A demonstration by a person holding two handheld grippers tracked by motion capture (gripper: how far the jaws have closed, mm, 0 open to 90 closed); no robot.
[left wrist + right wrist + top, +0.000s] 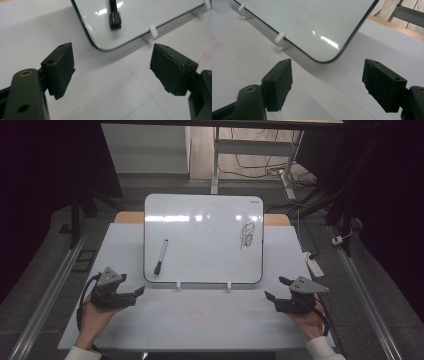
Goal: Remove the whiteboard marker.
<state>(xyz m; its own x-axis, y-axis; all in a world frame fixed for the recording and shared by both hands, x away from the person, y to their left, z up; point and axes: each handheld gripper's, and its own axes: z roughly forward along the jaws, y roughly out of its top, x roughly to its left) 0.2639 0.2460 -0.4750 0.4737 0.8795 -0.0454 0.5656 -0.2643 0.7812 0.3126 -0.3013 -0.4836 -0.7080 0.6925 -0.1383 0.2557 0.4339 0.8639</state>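
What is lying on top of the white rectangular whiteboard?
On the white rectangular whiteboard, a black-capped white marker pen lies near its left edge, and a black scribble sits near its right edge. Whatever lies beneath the board is hidden.

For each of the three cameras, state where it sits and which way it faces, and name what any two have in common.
High view: above the person's side, looking forward and down on the table; whiteboard, marker, scribble; both hands with left gripper and right gripper.
Left gripper view: rides the left gripper, jaws open, facing the whiteboard's corner and marker tip.
Right gripper view: rides the right gripper, jaws open, facing the opposite corner.
Shared: both gripper views show the whiteboard's white support clips.
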